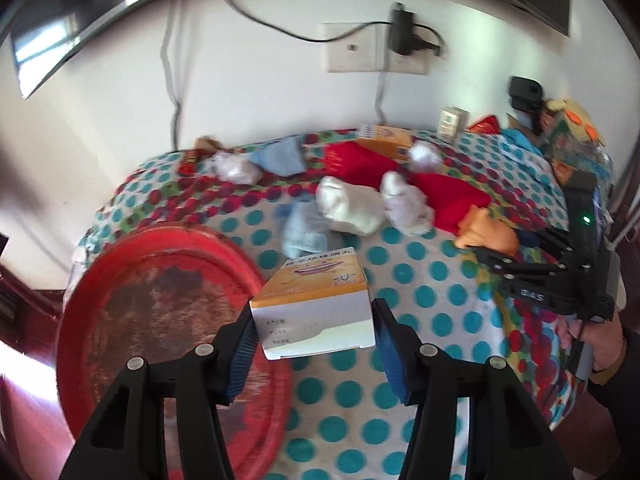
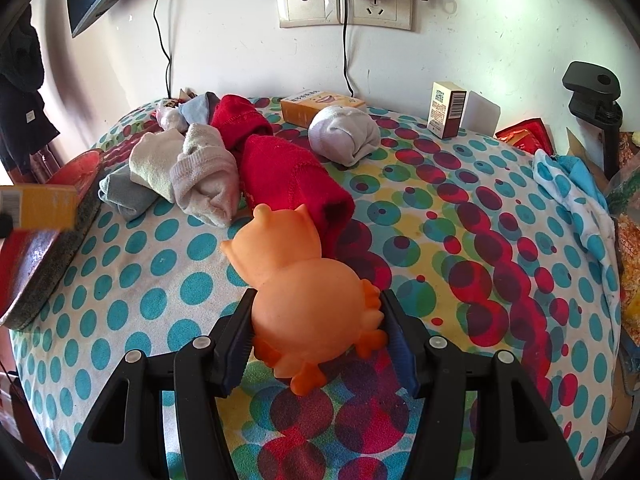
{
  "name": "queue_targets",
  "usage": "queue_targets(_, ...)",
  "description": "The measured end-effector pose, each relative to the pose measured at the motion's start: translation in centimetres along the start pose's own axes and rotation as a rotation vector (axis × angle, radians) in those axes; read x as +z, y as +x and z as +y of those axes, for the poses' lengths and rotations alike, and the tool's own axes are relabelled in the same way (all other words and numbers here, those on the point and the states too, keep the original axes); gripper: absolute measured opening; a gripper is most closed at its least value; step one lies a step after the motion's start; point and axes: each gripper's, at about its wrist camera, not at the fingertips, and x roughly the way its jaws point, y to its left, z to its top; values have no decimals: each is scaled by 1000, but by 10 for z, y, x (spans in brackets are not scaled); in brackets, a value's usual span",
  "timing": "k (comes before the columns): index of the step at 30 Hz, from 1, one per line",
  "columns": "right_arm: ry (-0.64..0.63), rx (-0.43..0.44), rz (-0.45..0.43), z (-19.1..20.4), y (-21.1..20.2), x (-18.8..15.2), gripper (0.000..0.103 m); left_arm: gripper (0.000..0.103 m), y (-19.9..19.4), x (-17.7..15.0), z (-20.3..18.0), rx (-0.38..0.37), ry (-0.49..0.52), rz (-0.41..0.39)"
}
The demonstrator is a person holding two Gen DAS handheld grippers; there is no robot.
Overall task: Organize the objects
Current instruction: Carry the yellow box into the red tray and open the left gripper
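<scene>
My left gripper is shut on a small orange and white box, holding it up over the right rim of a worn red tray. That same box shows at the left edge of the right wrist view, above the tray. My right gripper is shut on an orange rubber toy animal just above the dotted tablecloth. In the left wrist view the toy sits in the right gripper at the right.
Rolled socks lie mid-table: white, red, grey-blue, and a white ball. A second orange box and a small carton stand by the wall. A clamp stand and snack packets crowd the right edge.
</scene>
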Motion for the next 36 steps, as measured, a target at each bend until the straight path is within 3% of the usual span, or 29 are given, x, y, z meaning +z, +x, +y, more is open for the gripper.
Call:
queue_targets(12, -15, -26, 1, 2, 0, -1, 56, 56, 6, -28, 126, 194, -170, 42)
queue_targets(20, -32, -49, 1, 6, -1, 1, 56, 56, 9, -48, 188, 289, -241, 76)
queue_targets(31, -48, -74, 9, 8, 2, 1, 57, 57, 13, -81, 221, 309, -337, 100)
queue_targets(36, -57, -86, 14, 10, 3, 1, 57, 57, 13, -90, 226, 271, -375, 114)
